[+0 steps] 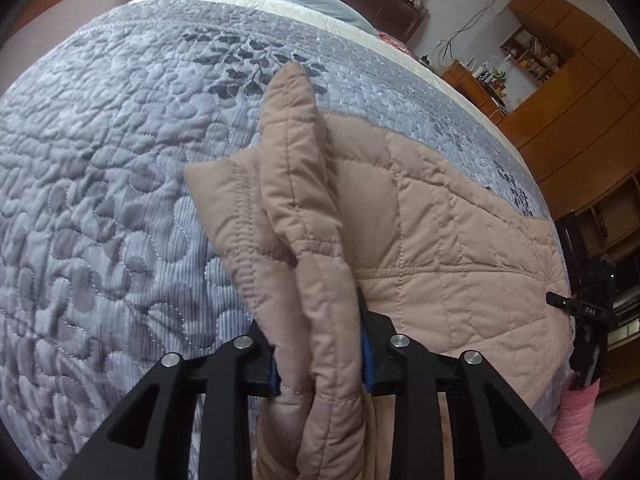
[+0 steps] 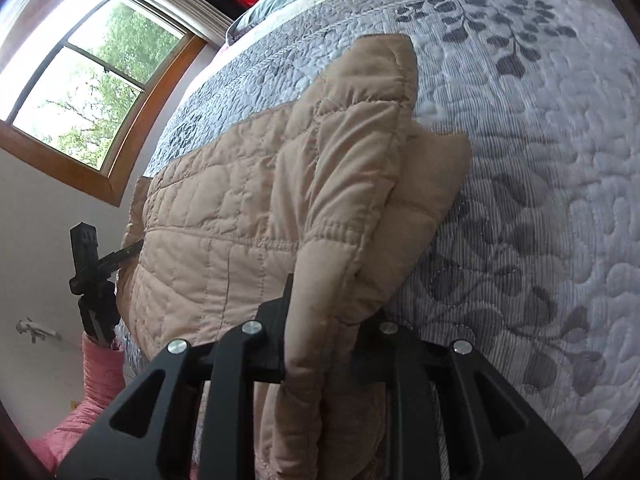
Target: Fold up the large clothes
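While both are laying the tan quilted padded jacket [image 1: 440, 240] over the grey-blue leaf-patterned quilted bedspread [image 1: 100, 160], the left hand-held gripper [image 1: 320, 360] and right hand-held gripper [image 2: 324, 344] are each pinching a jacket edge; next, likely letting go and smoothing the fold.

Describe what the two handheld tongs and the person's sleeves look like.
Both tongs, left and right, are matte black plastic with triangular cut-outs and round silver pins. The left tongs have blue pads. The fuzzy pink knit sleeve covers the arm behind them.
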`<state>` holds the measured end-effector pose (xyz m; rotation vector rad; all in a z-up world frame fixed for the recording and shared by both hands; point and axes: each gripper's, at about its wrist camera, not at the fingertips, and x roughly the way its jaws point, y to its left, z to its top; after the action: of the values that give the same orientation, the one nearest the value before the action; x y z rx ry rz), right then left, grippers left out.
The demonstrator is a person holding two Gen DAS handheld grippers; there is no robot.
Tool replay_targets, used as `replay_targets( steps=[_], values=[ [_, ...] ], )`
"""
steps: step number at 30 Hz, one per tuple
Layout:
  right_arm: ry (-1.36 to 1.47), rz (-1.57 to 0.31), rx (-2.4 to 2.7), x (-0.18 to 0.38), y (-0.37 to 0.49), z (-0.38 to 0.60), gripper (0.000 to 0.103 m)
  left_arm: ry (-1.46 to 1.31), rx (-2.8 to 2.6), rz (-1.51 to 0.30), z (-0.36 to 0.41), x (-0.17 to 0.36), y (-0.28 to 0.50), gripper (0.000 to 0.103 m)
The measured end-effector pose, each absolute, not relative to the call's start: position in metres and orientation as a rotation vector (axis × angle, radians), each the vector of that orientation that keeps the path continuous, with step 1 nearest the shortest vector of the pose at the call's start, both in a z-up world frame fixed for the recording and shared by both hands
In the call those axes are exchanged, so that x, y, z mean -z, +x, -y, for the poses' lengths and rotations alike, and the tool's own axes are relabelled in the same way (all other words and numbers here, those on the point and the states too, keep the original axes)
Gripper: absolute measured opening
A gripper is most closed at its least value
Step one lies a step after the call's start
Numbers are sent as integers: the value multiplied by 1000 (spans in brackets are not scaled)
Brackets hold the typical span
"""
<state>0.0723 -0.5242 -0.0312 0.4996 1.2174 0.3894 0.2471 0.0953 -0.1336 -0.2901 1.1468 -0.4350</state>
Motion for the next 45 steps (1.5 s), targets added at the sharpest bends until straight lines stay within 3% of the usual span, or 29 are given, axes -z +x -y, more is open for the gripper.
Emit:
replay_targets(
  steps=[7,9,11,18,24,34,41,45],
  values=[
    [518,-1196,-374,35,66,523,27,-308,424,-1134,-96,134,244,36],
    [492,-1191,-337,30,63,527,42,-319,386,-1141,-99,128,241,41],
    [413,-1173,-281,19,55,524,45,-278,314,-1107,-103,113,232,44],
    [215,-1081,-157,-36,15,513,43,-167,183,-951,-101,59,183,43],
    [123,-1068,-227,-60,-8,477,39,-59,204,-962,-59,46,152,43],
    [98,-1125,-214,-31,-31,454,35,27,224,-1002,-25,79,127,43],
    [188,-1178,-204,7,-32,472,23,42,220,-1009,-23,97,126,44],
    [224,-1159,-215,21,-32,474,23,26,216,-1008,-25,104,125,44]
  ],
)
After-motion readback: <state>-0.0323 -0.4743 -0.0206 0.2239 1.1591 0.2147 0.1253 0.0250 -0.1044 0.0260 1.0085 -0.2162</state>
